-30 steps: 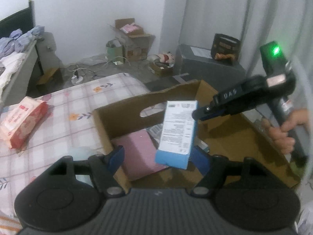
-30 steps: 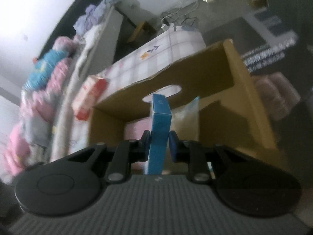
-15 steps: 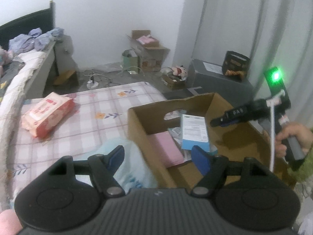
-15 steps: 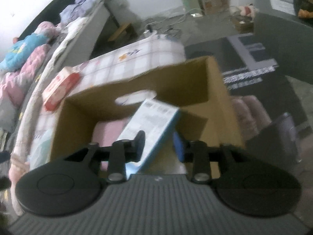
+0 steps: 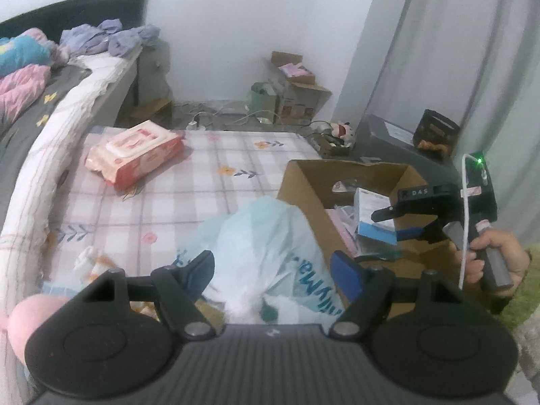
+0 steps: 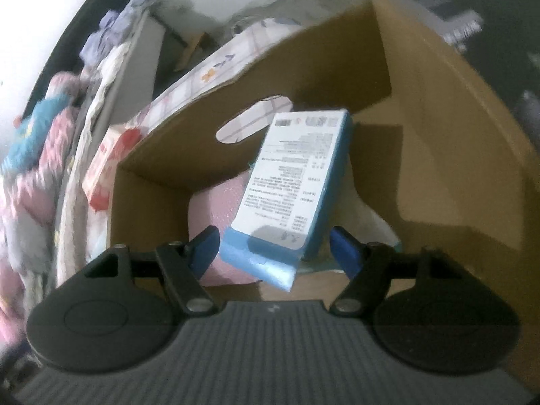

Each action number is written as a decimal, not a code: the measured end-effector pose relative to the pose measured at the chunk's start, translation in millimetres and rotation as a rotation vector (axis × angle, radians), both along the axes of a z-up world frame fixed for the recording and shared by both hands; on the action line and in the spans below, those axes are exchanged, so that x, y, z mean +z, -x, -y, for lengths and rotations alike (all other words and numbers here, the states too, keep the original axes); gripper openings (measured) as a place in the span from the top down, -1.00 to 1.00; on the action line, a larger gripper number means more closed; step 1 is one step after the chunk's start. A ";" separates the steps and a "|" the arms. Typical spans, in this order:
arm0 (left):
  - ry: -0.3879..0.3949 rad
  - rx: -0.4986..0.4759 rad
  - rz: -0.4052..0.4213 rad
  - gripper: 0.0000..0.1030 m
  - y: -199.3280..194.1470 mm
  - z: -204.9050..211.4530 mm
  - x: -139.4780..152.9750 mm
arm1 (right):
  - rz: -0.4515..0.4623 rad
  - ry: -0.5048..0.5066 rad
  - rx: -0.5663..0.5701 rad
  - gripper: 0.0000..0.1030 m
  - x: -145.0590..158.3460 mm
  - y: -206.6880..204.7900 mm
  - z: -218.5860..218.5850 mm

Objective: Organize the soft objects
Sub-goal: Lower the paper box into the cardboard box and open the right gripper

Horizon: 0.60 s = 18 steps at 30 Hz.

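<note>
A brown cardboard box (image 5: 303,182) sits at the mattress edge; it also shows in the right wrist view (image 6: 438,118). A blue and white pack (image 6: 297,182) lies inside it on a pink pack (image 6: 216,209); the blue pack also shows in the left wrist view (image 5: 371,212). My right gripper (image 6: 275,248) is open, with the blue pack loose between its fingers; it hovers over the box (image 5: 393,224). My left gripper (image 5: 276,270) is open above a pale blue plastic bag (image 5: 260,246). A pink wet-wipes pack (image 5: 133,153) lies on the checked mattress (image 5: 189,195).
A bed (image 5: 40,101) with clothes and quilts runs along the left. Cardboard boxes (image 5: 297,91) and cables sit on the floor by the far wall. A grey case (image 5: 398,141) stands by the curtain. Small packets (image 5: 91,263) lie at the mattress's near left.
My right gripper has opened and let go of the blue pack, which now lies in the box. My left gripper has pulled back from the box to above the plastic bag.
</note>
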<state>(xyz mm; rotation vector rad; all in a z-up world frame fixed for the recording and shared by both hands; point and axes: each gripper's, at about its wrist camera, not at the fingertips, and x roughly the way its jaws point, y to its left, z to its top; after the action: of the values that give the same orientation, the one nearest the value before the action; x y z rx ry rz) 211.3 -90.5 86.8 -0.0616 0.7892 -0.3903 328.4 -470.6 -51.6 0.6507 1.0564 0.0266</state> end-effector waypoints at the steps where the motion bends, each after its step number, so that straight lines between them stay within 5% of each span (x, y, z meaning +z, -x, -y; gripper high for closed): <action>1: 0.002 0.003 0.000 -0.49 0.8 -2.9 -1.0 | -0.005 -0.022 -0.014 -0.16 -3.1 -0.8 1.8; 2: 0.003 0.011 -0.005 -0.49 1.1 -5.7 -1.3 | -0.009 -0.043 -0.026 -0.01 -6.0 -0.5 2.8; 4: 0.008 0.016 -0.005 -0.49 2.2 -9.7 -2.1 | -0.011 -0.085 -0.037 0.59 -10.6 0.6 3.0; 9: 0.026 0.023 -0.011 -0.49 0.2 -17.9 -4.6 | 0.039 -0.095 -0.065 0.91 -3.3 5.8 2.2; 15: 0.045 0.028 -0.014 -0.49 -1.2 -24.5 -6.7 | 0.079 -0.034 -0.031 0.84 18.5 4.5 -2.2; 17: 0.050 0.030 -0.017 -0.49 -1.1 -26.7 -7.9 | 0.053 -0.058 0.010 0.67 19.1 2.6 -10.1; 18: 0.053 0.032 -0.019 -0.49 -1.2 -28.0 -8.6 | 0.031 -0.077 0.014 0.39 16.3 1.9 -14.1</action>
<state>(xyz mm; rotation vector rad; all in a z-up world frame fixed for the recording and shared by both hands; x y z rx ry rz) 212.6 -62.5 78.1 -0.1280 0.7959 -0.3810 326.5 -456.5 -35.3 0.7105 1.0342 0.0891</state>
